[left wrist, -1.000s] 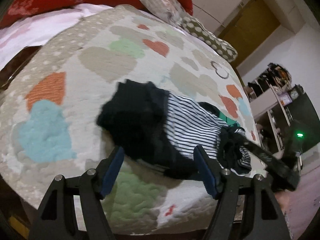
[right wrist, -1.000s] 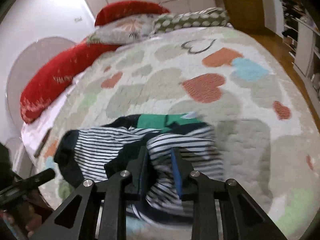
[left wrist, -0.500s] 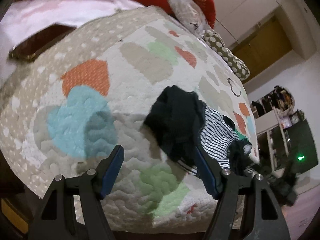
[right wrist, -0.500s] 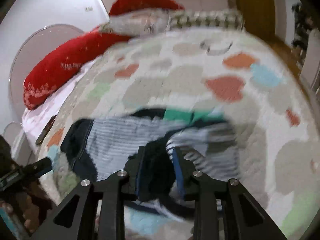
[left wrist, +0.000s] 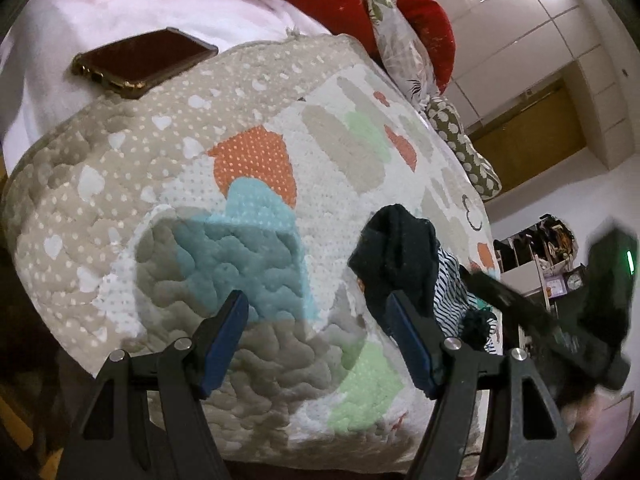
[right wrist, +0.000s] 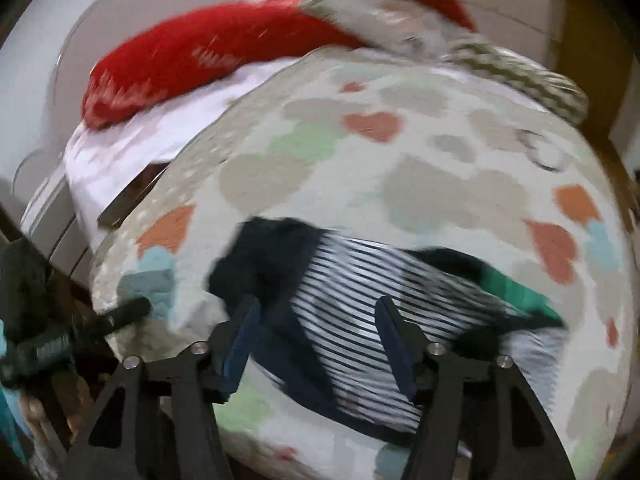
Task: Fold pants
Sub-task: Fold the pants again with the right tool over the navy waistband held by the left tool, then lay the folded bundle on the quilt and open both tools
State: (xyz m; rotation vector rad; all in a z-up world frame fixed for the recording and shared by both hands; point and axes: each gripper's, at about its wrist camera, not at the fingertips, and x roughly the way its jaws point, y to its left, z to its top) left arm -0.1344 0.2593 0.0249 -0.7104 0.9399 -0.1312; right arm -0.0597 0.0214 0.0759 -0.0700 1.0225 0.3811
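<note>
The pants, white with dark stripes and dark navy parts, lie bunched on the heart-patterned quilt near the bed's front edge. In the right wrist view my right gripper hangs just above them, its jaws opening, the pads clear of the fabric. In the left wrist view the pants sit to the right, behind my right-hand finger. My left gripper is open over the bare quilt, holding nothing. The blurred right gripper shows at the far right there.
A phone in a clear case lies on the white sheet beyond the quilt's corner. Red pillows and patterned cushions line the far side. Shelves stand past the bed.
My right gripper let go of the striped fabric, opened wide and swung left along the pants. My left gripper slid left off the pants to the quilt's corner, bringing the phone into view.
</note>
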